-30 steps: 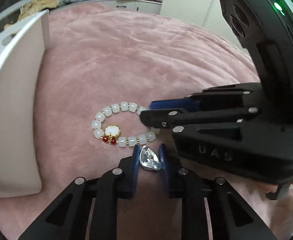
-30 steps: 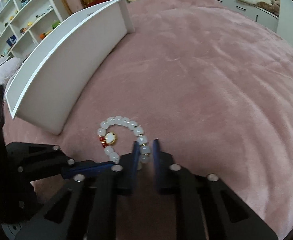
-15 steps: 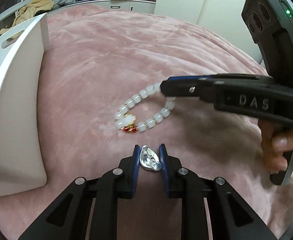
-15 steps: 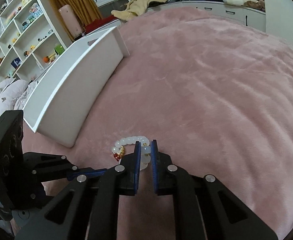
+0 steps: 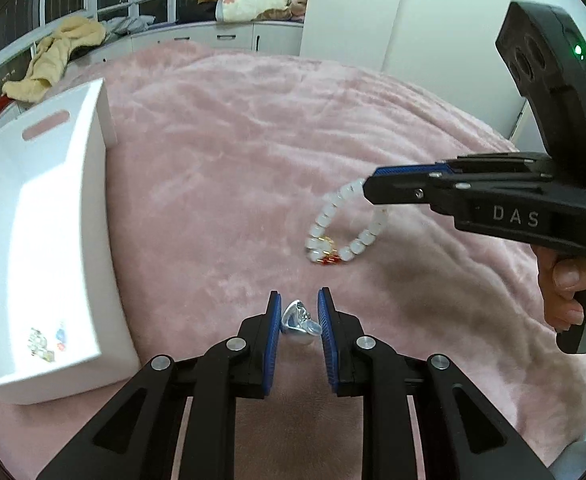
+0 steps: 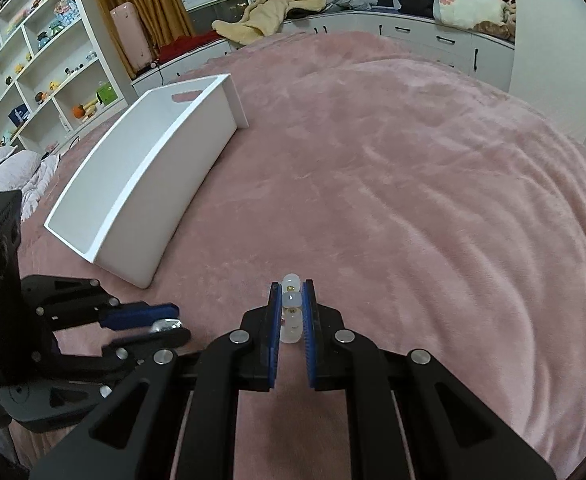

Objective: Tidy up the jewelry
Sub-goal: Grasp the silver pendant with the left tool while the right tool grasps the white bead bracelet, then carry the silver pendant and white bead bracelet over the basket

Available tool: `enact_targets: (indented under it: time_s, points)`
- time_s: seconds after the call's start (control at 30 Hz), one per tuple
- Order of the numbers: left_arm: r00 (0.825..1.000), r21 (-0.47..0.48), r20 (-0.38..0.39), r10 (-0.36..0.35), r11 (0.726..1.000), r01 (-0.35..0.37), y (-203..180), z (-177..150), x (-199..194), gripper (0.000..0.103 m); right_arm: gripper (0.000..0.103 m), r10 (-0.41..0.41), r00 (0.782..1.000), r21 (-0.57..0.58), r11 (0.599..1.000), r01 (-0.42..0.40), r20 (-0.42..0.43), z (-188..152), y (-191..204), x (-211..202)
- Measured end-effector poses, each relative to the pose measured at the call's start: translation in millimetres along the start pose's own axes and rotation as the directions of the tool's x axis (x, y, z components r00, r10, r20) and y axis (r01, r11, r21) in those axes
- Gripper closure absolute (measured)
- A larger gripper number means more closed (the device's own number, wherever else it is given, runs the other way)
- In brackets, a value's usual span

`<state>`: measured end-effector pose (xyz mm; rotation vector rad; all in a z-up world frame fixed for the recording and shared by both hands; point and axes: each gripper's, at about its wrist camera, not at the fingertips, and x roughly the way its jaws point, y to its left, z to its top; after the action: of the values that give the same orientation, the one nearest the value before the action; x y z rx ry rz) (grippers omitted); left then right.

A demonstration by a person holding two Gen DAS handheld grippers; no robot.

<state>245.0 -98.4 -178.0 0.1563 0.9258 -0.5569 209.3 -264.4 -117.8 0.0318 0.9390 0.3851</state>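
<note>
My left gripper is shut on a small silver trinket, held above the pink blanket; it also shows in the right wrist view. My right gripper is shut on a white bead bracelet. In the left wrist view the bracelet hangs from the right gripper, with its gold and red charm at the bottom, above the blanket. A white open box stands to the left, with small jewelry pieces in its near corner. The box also shows in the right wrist view.
The pink blanket covers a bed all around. Shelves with toys stand far left. A window bench with clothes and a pillow runs along the back. A white wall rises at the right.
My right gripper has lifted the bracelet off the blanket, up and to the right. Both grippers have risen and the box inside has come into view. The left keeps hold of the silver trinket.
</note>
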Motion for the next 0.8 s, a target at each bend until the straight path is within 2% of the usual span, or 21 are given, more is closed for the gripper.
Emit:
enact_targets:
  time_s: [0.4,0.8]
  points:
    - [0.997,0.023,0.069,0.022,0.999,-0.024,3.3,28.1,-51.2,0.08,0.092,-0.069,0.997,-0.002,0.998,0.069,0.03,13.2,2.3,-47.0]
    - [0.988,0.024,0.12,0.094,0.995,-0.097,34.5,60.2,-102.2,0.08,0.092,-0.138,0.986,-0.032,0.989,0.142,0.095,55.1,23.7,-92.4]
